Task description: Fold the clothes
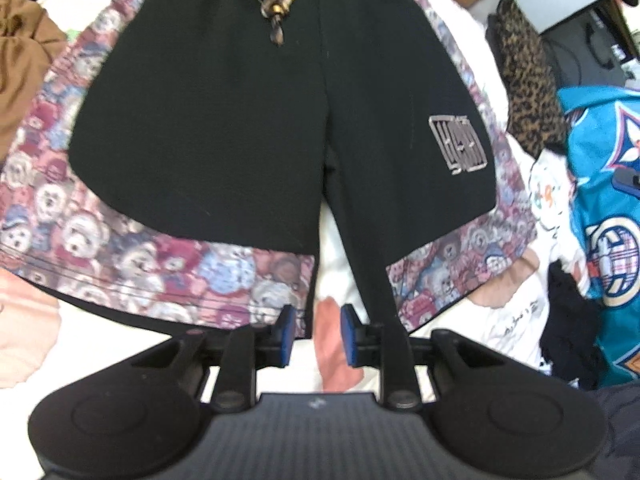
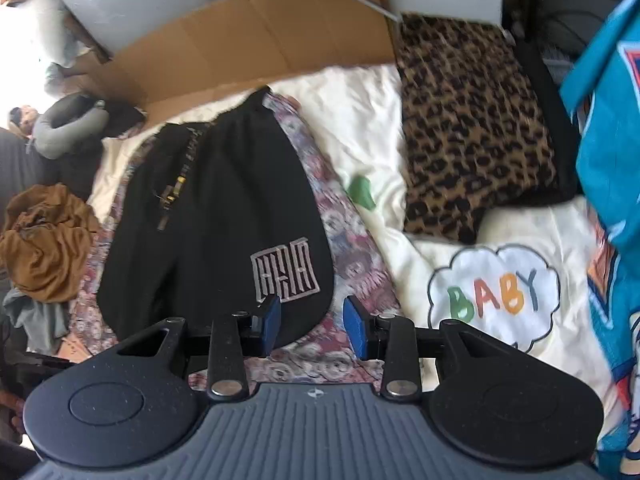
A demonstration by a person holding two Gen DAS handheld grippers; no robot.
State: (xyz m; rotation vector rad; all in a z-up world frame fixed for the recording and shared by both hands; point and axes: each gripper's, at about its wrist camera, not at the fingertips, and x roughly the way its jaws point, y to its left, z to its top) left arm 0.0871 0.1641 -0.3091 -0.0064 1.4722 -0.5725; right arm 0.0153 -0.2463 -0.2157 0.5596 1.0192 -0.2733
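Shorts (image 1: 224, 120) spread flat on bed sheet (image 2: 360, 120), front up, waistband at far end, both legs pointing toward cameras. Black w/ bear-print side panels & hems; drawstring (image 1: 280, 8) knotted near waistband; logo patch (image 1: 459, 145) on one leg. No fold visible yet — full width, full length, legs side by side w/ narrow wedge of sheet showing between. Judged: laying-out done, folding itself not begun.

Left gripper (image 1: 317, 334) hovering at near end of shorts, right by gap between legs; jaws spread, nothing pinched, blue pads apart w/ sheet visible between. Right gripper (image 2: 311, 326) just over hem of logo leg; jaws likewise spread, empty, not touching cloth as far as can be told.

Remaining, prob.: pinch one leg hem/side, fold lengthwise over other leg, then fold waistband-to-hem, set aside. More garments likely to follow: brown heap (image 2: 44, 240) beyond far side of shorts from logo leg, leopard-print piece (image 2: 472, 140) & teal jersey (image 1: 600, 200) beyond logo side. All unfolded or unclear, so task early-stage overall.
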